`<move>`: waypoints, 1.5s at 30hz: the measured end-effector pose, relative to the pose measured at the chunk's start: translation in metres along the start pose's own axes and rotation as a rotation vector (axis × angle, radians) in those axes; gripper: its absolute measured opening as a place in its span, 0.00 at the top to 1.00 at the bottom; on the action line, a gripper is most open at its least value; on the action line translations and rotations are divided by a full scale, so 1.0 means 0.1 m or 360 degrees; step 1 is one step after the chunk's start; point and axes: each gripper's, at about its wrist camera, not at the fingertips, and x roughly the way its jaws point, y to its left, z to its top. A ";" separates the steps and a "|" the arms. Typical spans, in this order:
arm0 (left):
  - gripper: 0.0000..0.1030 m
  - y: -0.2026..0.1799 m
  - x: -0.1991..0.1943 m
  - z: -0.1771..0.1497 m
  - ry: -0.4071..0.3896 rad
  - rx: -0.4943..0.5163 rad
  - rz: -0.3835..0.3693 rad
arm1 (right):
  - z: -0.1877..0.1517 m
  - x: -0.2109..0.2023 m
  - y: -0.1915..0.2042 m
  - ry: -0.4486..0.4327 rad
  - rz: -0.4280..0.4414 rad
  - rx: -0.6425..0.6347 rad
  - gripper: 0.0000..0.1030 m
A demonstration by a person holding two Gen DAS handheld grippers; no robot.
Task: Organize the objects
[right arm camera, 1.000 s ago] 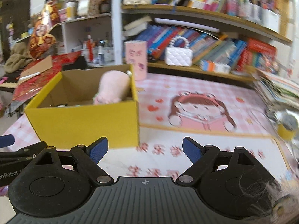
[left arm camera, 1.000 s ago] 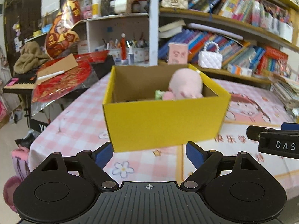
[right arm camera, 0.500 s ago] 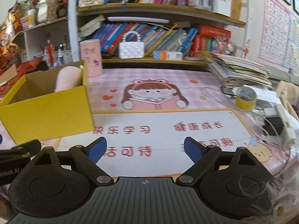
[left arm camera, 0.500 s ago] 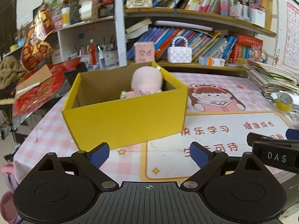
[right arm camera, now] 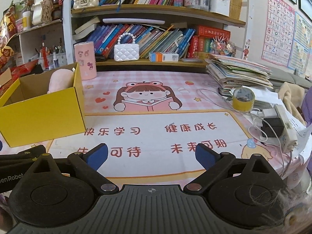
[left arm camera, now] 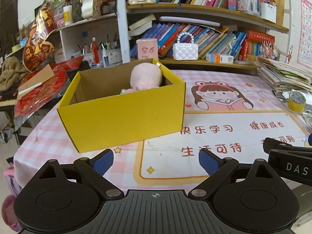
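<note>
My left gripper [left arm camera: 156,157] wide open, holds nothing; jaws just spread. Yellow box [left arm camera: 124,115] ahead, bit left, pink plush toy [left arm camera: 146,77] inside. My right gripper [right arm camera: 151,154] open, empty, just widened; box far left. Left hand nearer.

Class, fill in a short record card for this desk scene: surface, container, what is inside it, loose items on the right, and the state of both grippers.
surface: pink checked table mat
container: yellow box, open-topped, on the mat's left
contents: pink plush toy; something pale green beside it, unclear
loose items: yellow tape roll, stack of books, power strip
left gripper: open, empty
right gripper: open, empty
</note>
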 end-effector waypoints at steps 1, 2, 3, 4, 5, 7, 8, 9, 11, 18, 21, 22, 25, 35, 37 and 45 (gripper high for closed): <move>0.07 -0.01 -0.01 0.00 0.0005 0.0004 0.0001 | 0.00 0.00 -0.01 0.0002 -0.0003 0.0000 0.05; 0.06 -0.03 -0.01 0.00 0.0008 0.0006 0.0001 | -0.01 -0.01 -0.02 0.0002 -0.0004 0.0000 0.04; 0.06 -0.04 -0.02 -0.01 0.0010 0.0006 -0.0002 | -0.01 -0.02 -0.02 0.0002 -0.0006 0.0002 0.03; 0.06 -0.04 -0.02 -0.01 0.0011 0.0004 -0.0004 | -0.01 -0.03 -0.03 -0.0002 -0.0010 0.0003 0.03; 0.06 -0.05 -0.03 -0.01 0.0011 0.0002 -0.0005 | -0.02 -0.04 -0.04 -0.0006 -0.0013 0.0002 0.03; 0.06 -0.06 -0.04 -0.01 0.0009 0.0004 -0.0003 | -0.02 -0.06 -0.05 -0.0005 -0.0017 -0.0001 0.02; 0.05 -0.06 -0.05 -0.01 0.0007 0.0008 0.0000 | -0.02 -0.06 -0.05 -0.0003 -0.0017 -0.0003 0.02; 0.05 -0.07 -0.06 -0.02 0.0006 0.0011 0.0008 | -0.03 -0.07 -0.05 -0.0001 -0.0018 -0.0003 0.02; 0.03 -0.09 -0.07 -0.02 0.0005 0.0011 0.0023 | -0.03 -0.07 -0.06 0.0003 -0.0021 0.0000 0.02; 0.03 -0.09 -0.09 -0.04 0.0007 0.0007 0.0088 | -0.04 -0.09 -0.07 0.0012 -0.0018 0.0003 0.02; 0.02 -0.06 -0.09 -0.03 0.0010 -0.0012 0.0097 | -0.04 -0.09 -0.06 0.0013 -0.0018 -0.0004 0.02; 0.02 -0.05 -0.09 -0.03 0.0014 -0.0021 0.0098 | -0.04 -0.09 -0.06 0.0012 -0.0019 -0.0003 0.01; 0.02 -0.03 -0.09 -0.02 0.0016 -0.0037 0.0100 | -0.04 -0.09 -0.06 0.0013 -0.0016 0.0000 0.01; 0.00 -0.01 -0.10 -0.02 0.0017 -0.0057 0.0105 | -0.03 -0.10 0.00 0.0017 0.0000 -0.0044 0.01; 0.00 -0.01 -0.10 -0.01 0.0023 -0.0065 0.0103 | -0.02 -0.09 0.01 0.0021 -0.0001 -0.0051 0.01; 0.00 0.00 -0.06 -0.01 0.0059 -0.0087 0.0089 | -0.03 -0.05 0.01 0.0049 0.0000 -0.0053 0.01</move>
